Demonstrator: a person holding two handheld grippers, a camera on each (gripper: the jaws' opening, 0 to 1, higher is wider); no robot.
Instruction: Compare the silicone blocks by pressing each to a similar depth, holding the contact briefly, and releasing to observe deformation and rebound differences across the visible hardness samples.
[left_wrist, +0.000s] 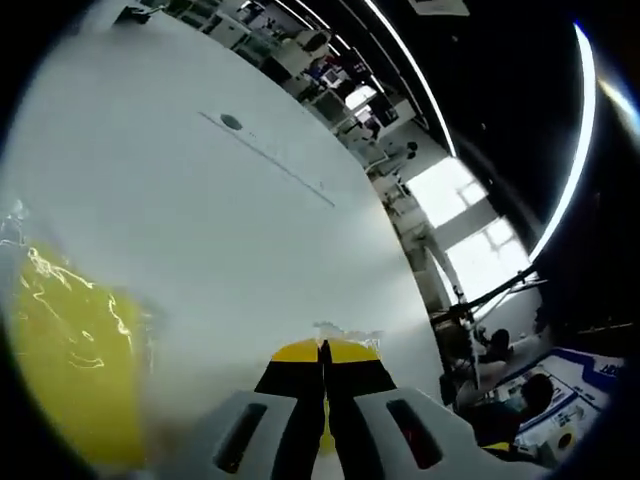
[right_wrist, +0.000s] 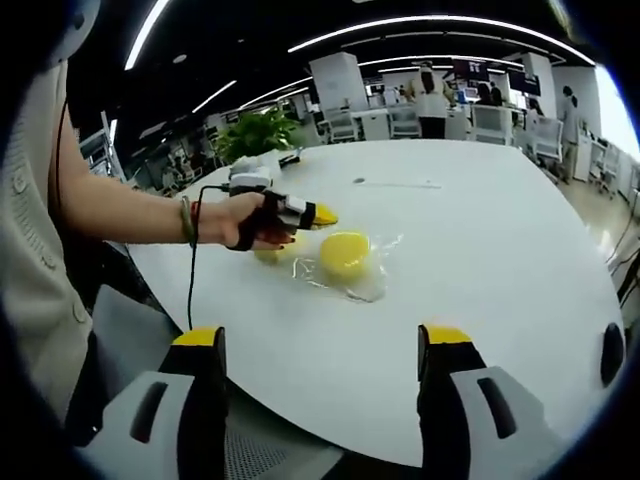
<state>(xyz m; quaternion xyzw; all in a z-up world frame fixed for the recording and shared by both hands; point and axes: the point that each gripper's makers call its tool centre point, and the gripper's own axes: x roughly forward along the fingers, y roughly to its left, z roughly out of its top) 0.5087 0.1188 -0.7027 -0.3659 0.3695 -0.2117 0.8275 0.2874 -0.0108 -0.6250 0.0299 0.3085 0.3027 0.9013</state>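
While closed, left gripper (left_wrist: 323, 350) sits beside yellow silicone block (left_wrist: 70, 370).

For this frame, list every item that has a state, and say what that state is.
Left tongs: shut, tips together over the white table.
Right tongs: open, nothing between them, held back from the table edge.
Round yellow silicone block: lying on the table inside clear plastic wrap, not touched by either tongs.
Second yellow block: mostly hidden behind the hand, state unclear.
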